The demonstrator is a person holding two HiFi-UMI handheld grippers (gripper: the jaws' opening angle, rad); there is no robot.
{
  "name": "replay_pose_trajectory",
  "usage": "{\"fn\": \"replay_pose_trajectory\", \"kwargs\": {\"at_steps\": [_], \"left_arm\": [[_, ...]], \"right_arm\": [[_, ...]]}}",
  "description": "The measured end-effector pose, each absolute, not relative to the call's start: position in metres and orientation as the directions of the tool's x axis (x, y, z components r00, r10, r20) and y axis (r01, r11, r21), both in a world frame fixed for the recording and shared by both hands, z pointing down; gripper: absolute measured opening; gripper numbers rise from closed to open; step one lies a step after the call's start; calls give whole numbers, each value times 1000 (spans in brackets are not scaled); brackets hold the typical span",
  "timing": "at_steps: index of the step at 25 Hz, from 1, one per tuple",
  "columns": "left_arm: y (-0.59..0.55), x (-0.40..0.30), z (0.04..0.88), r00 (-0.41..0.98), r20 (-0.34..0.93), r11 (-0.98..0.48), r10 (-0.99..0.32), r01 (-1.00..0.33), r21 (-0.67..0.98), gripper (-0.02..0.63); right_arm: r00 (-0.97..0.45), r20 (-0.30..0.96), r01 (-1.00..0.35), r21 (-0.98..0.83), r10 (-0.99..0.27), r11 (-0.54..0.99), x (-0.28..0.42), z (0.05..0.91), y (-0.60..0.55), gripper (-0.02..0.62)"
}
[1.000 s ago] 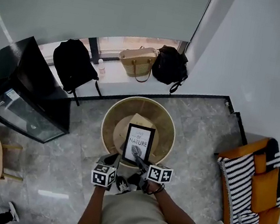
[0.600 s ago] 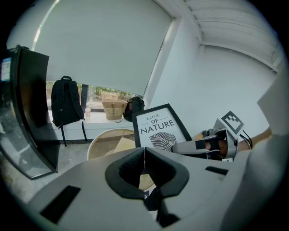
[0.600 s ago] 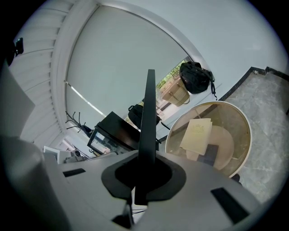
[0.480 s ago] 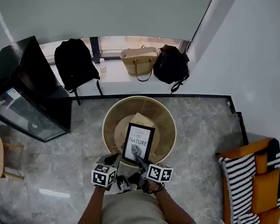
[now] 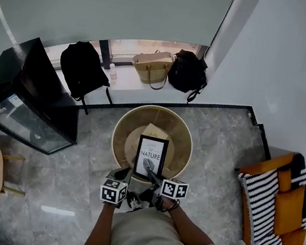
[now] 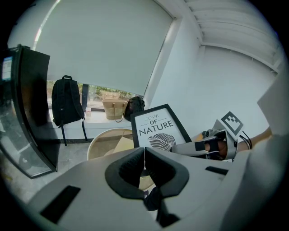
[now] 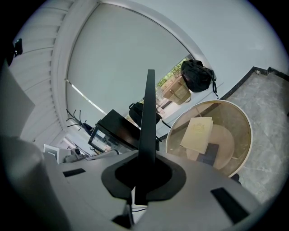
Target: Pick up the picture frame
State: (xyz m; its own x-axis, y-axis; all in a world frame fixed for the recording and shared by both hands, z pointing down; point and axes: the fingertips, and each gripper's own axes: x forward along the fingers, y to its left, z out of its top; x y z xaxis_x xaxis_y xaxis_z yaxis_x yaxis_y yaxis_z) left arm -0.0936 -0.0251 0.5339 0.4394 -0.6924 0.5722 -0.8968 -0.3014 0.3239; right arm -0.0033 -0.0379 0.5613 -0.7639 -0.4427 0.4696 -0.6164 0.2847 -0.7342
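1. The black rectangular picture frame point(image 5: 151, 155), printed "LOVE OF NATURE" above a leaf, is held over the round beige table point(image 5: 122, 128).
2. The right gripper point(image 5: 150, 175) pinches the frame's lower edge.
3. The left gripper point(image 5: 123, 174) has its jaws pressed together, with nothing between them.

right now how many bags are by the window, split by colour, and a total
tan: 1, the woven tote
black: 2, the backpack left of it and the black bag right of it
total: 3
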Motion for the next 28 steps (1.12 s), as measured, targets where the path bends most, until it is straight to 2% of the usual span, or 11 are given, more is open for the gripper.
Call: {"fn": "replay_pose_trajectory", "kwargs": {"at_steps": [28], "left_arm": [[-24, -104, 533, 424, 585, -299, -692, -905, 302, 20]], "right_arm": [[-754, 483, -629, -726, -445, 277, -6, 562, -35, 41]]}}
